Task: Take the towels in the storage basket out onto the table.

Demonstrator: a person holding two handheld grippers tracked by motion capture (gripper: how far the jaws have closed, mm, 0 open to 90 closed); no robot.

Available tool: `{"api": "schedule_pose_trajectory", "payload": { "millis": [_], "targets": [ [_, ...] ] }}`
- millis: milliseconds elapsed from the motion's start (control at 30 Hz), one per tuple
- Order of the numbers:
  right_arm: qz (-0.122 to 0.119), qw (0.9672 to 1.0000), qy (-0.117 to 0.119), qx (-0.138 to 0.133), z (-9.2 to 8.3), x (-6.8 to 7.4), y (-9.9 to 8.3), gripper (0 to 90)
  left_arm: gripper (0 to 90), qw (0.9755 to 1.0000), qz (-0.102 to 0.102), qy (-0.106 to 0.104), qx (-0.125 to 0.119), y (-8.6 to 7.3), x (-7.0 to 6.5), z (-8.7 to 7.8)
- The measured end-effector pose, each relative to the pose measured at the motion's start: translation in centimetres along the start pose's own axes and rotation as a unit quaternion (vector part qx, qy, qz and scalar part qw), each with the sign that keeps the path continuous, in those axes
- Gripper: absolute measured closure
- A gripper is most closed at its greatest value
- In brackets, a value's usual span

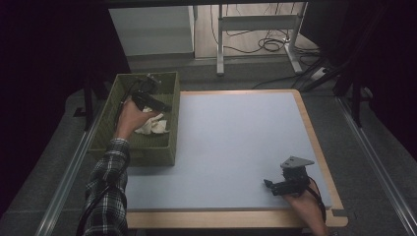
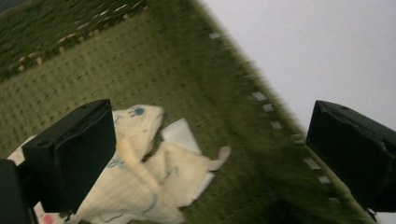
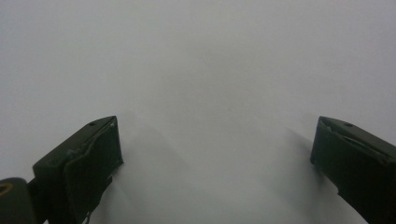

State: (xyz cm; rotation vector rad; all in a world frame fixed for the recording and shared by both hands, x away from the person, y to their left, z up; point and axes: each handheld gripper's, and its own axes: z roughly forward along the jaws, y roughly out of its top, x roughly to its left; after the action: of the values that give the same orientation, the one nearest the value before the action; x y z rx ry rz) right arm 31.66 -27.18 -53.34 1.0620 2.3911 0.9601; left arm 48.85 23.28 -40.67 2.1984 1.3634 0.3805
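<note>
**Left gripper over the cloth in the green basket**

The left gripper point(image 1: 156, 104) hangs inside the woven green basket point(image 1: 164, 147) at the table's left edge, jaws spread wide, gripping nothing. The cream cloth point(image 2: 140, 177) lies crumpled on the basket floor, just under and beside the near jaw. Over at the near right corner, the right gripper point(image 1: 269, 186) rests low above the pale blue table point(image 1: 231, 142), jaws wide apart too, empty.

In the left gripper view, the green woven basket point(image 2: 196, 93) is motion-blurred, and one black jaw covers part of the cream cloth point(image 2: 154, 172). From above, the hand point(image 1: 129, 120) hides the cloth's near side; its print is unreadable
</note>
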Motion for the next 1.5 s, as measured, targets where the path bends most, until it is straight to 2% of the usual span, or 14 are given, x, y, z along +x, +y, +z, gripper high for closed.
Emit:
{"api": "schedule_pose_trajectory", "payload": {
  "millis": [100, 400, 667, 833, 900, 1067, 1100, 1133, 1167, 1267, 1300, 1367, 1433, 1500],
  "targets": [
    [0.0, 1.0, 0.0, 0.0, 0.0, 0.0, 0.0, 1.9, 1.4, 0.9997, -0.021, 0.003, 0.01, -0.9, 1.7, 0.8],
    [0.0, 1.0, 0.0, 0.0, 0.0, 0.0, 0.0, 1.9, 0.8, 0.9979, -0.044, 0.016, 0.045, -2.7, 4.5, 3.3],
    [0.001, 1.0, 0.0, -0.001, 0.0, 0.0, 0.0, 1.9, 1.6, 0.9916, -0.076, 0.042, 0.096, -3.9, 7.1, 5.3],
    [0.001, 1.0, 0.0, -0.001, 0.0, 0.0, 0.0, 1.9, 2.8, 0.9881, -0.094, 0.04, 0.114, -4.3, 8.1, 6.6],
    [0.0, 1.0, 0.0, -0.001, 0.0, 0.0, 0.0, 1.9, 3.5, 0.9852, -0.092, 0.038, 0.139, -4.2, 8.3, 7.4],
    [0.001, 1.0, 0.001, -0.001, 0.0, 0.0, 0.0, 1.9, 6.9, 0.9828, -0.099, 0.03, 0.153, -4.2, 8.5, 8.1],
    [0.0, 1.0, 0.0, -0.001, 0.0, 0.0, 0.0, 1.9, 9.4, 0.98, -0.105, 0.023, 0.167, -4.6, 8.6, 8.4],
    [0.0, 1.0, 0.0, -0.001, 0.0, 0.0, 0.0, 1.9, 12.6, 0.98, -0.105, 0.023, 0.167, -4.6, 8.6, 8.4],
    [0.001, 1.0, 0.001, -0.001, 0.0, 0.0, 0.0, 1.9, 14.0, 0.9776, -0.101, 0.027, 0.183, -4.9, 8.6, 8.6],
    [0.001, 1.0, 0.001, -0.001, 0.0, 0.0, 0.0, 1.9, 19.6, 0.9765, -0.085, 0.042, 0.194, -4.9, 8.3, 8.5],
    [0.001, 1.0, 0.0, -0.001, 0.0, 0.0, 0.0, 1.9, 29.6, 0.9753, -0.069, 0.051, 0.204, -4.9, 7.9, 8.4],
    [0.001, 1.0, 0.0, -0.001, 0.0, 0.0, 0.0, 1.9, 43.1, 0.9754, -0.07, 0.039, 0.205, -4.9, 7.8, 8.1],
    [0.001, 1.0, 0.001, -0.001, 0.0, 0.0, 0.0, 1.9, 64.3, 0.9743, -0.063, 0.047, 0.211, -4.9, 7.6, 7.9],
    [0.0, 1.0, 0.0, -0.001, 0.0, 0.0, 0.0, 1.9, 72.1, 0.9743, -0.057, 0.049, 0.212, -4.9, 7.5, 7.9]
  ]
}}
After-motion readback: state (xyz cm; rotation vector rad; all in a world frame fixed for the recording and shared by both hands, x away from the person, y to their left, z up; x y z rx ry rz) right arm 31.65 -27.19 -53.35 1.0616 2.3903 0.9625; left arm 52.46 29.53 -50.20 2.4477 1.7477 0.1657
